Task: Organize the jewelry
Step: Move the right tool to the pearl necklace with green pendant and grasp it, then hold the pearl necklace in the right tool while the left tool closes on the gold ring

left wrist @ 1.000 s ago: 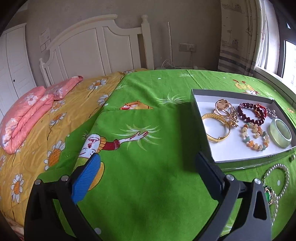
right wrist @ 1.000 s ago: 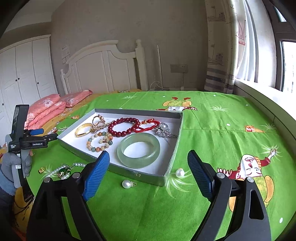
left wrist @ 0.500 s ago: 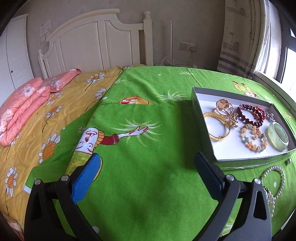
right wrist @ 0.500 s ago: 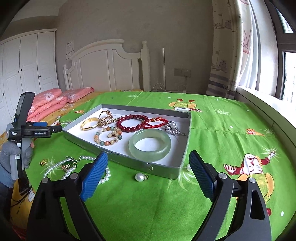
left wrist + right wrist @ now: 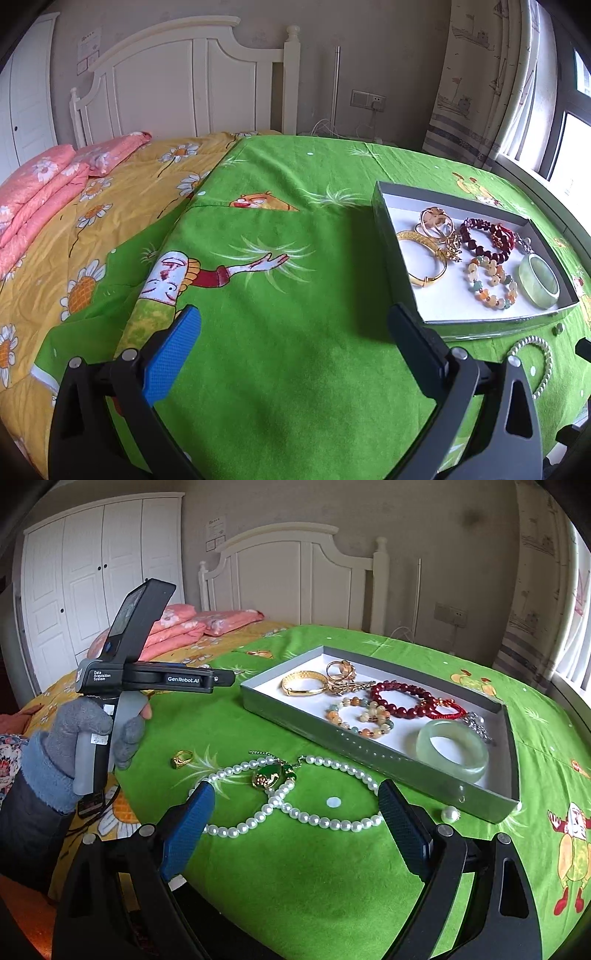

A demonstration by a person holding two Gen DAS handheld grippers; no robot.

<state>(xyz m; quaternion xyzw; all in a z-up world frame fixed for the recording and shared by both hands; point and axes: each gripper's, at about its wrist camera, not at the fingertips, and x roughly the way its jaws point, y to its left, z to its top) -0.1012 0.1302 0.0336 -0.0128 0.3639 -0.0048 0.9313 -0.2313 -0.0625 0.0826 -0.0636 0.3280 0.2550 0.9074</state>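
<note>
The right gripper (image 5: 295, 819) hung low in the frame with its fingers spread wide and nothing between them, above the pearl necklace (image 5: 295, 812) lying on the green bedspread (image 5: 314, 878) at center. A green pendant (image 5: 271, 775) rested on the pearls, and a gold ring (image 5: 181, 757) lay to their left. The gray tray (image 5: 369, 751), at right of center, held 1 jade bangle (image 5: 452, 749), a red bead bracelet (image 5: 402, 698) and a gold bangle (image 5: 304, 683) (among other pieces). The left gripper (image 5: 295, 328) was likewise released, over bare bedspread at lower center, with the tray to its right.
</note>
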